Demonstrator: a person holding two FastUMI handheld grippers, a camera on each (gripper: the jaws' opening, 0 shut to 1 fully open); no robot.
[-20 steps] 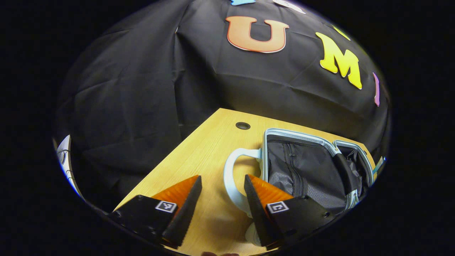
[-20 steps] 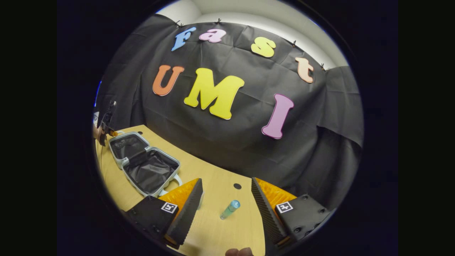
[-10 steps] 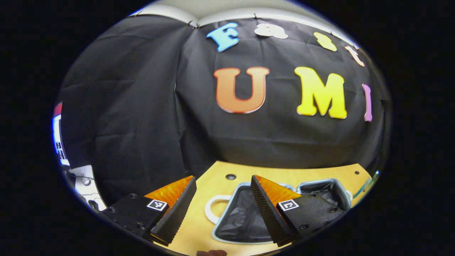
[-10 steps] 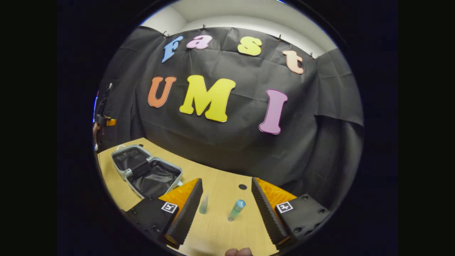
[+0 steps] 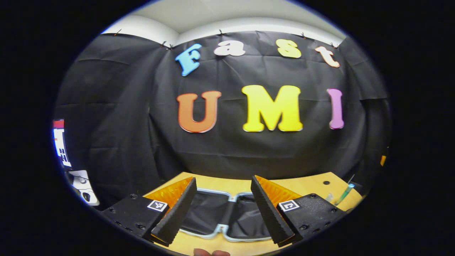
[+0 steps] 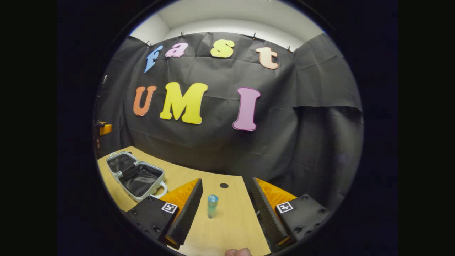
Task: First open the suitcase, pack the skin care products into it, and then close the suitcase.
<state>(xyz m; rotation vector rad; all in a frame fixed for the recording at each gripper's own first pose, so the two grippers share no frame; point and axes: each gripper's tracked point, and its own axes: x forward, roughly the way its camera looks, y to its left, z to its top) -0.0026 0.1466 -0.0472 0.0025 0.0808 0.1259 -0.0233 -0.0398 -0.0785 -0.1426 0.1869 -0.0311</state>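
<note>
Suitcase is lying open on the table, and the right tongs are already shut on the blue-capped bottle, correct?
Not quite. The suitcase does lie open on the table, but the right tongs are open: in the right gripper view the blue-capped bottle stands upright between the fingers with a gap on each side, ungripped.

My left gripper [image 5: 222, 209], right gripper [image 6: 225, 209]: wedge-shaped ribbed fingers, black screw-studded mounts, square black-and-white marker tags.

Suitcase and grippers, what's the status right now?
Both hand-held grippers, left and right, open, empty. Suitcase open on table. Bottle upright ahead of right gripper, unobstructed.
</note>
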